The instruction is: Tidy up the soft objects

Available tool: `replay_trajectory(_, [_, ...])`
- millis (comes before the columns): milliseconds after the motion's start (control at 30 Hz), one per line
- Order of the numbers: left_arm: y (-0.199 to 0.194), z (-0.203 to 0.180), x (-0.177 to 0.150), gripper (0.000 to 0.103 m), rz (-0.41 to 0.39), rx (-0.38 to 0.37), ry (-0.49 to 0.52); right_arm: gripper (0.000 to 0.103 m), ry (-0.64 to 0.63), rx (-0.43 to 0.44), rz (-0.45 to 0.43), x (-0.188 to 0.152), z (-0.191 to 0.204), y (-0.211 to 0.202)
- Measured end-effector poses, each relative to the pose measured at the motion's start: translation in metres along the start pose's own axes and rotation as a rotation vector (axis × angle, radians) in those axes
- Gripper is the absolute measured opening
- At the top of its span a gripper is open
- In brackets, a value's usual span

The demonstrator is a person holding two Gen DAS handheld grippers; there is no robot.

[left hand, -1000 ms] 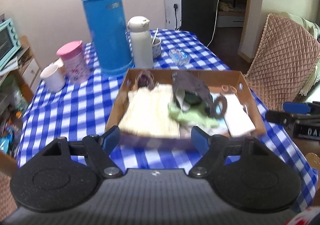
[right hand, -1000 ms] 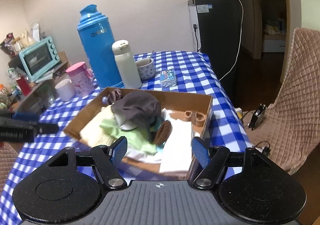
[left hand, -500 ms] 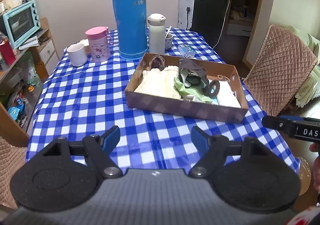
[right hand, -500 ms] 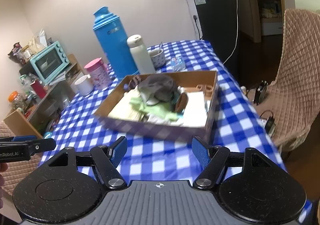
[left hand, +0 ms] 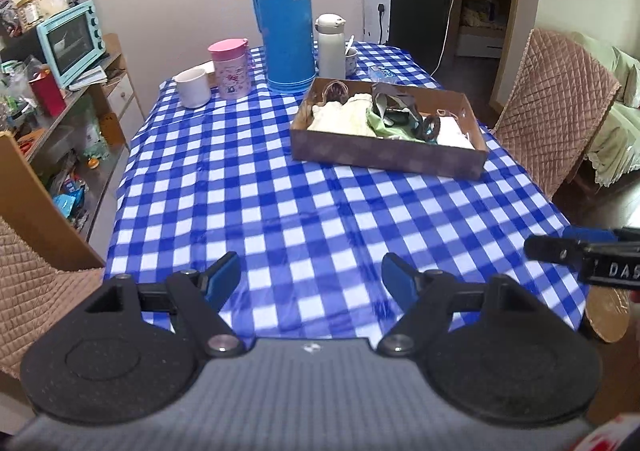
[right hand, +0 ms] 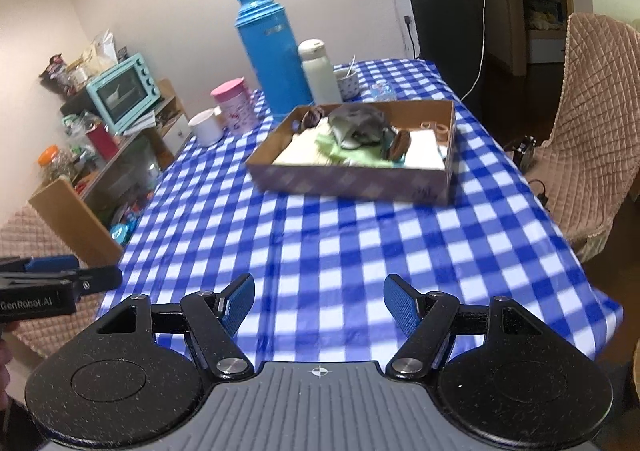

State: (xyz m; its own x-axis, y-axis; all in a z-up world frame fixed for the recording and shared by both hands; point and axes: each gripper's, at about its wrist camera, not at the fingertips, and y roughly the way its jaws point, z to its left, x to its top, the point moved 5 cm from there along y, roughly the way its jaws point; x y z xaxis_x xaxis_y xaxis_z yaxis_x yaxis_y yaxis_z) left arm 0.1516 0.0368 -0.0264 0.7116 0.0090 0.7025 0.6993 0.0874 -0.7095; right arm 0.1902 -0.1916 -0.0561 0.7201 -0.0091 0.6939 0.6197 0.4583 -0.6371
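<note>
A shallow cardboard box (left hand: pixel 387 159) sits on the blue-and-white checked tablecloth (left hand: pixel 280 211), toward the far right part of the table, and it serves as the landmark here. Inside it the soft things lie heaped: a cream knitted cloth (left hand: pixel 343 119) at the box's left end, a pale green cloth (left hand: pixel 378 126) beside it near the middle, a grey fabric piece (right hand: pixel 356 119) draped on top of the pile, a dark brown ring-shaped scrunchie (left hand: pixel 431 127) right of the green cloth, and a white folded cloth (left hand: pixel 452 133) at the right end. A few tan hair bands (right hand: pixel 436 127) rest in the box's far right corner. Just behind the box's far left corner stand a tall blue thermos (left hand: pixel 285 45) and a white flask (left hand: pixel 330 47), with a pink lidded cup (left hand: pixel 231 69) and a white mug (left hand: pixel 193 87) further left of them. Left of the table, well apart from the box, a mint toaster oven (left hand: pixel 72 41) sits on a cluttered shelf. The left gripper (left hand: pixel 310 277) hangs over the near edge of the cloth, well short of the box, its blue-padded jaws spread wide with nothing between them. The right gripper (right hand: pixel 319 301) is likewise well short of the box, its jaws wide apart and empty.
</note>
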Motion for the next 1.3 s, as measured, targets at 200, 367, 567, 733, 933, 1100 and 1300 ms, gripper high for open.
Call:
replay_trajectory(200, [-0.038, 0.007, -0.032, 0.076, -0.015, -0.012, -0.001, 0.071, -0.007, 0.003, 0.02, -0.039, 0.026, -0.027])
replay_trajectory(367, [-0.061, 0.007, -0.058, 0.076, -0.012, -0.035, -0.002, 0.071, -0.016, -0.005, 0.038, -0.061, 0.042, -0.047])
replay_trajectory(567, [-0.082, 0.004, -0.088, 0.076, 0.002, -0.049, 0.007, 0.071, -0.03, -0.001, 0.064, -0.086, 0.056, -0.067])
replay_trajectory(733, [-0.094, 0.003, -0.108, 0.076, 0.014, -0.065, 0.017, 0.071, -0.024, -0.007, 0.076, -0.104, 0.066, -0.078])
replay_trajectory(933, [-0.103, 0.002, -0.121, 0.076, 0.022, -0.069, 0.01, 0.071, -0.044, -0.01, 0.086, -0.116, 0.075, -0.087])
replay_trajectory(1100, [-0.103, 0.003, -0.122, 0.076, 0.021, -0.056, -0.007, 0.071, -0.077, -0.01, 0.076, -0.114, 0.078, -0.087])
replay_trajectory(1300, [-0.102, -0.001, -0.118, 0.076, 0.016, -0.048, -0.008, 0.071, -0.084, 0.0, 0.078, -0.109, 0.077, -0.084])
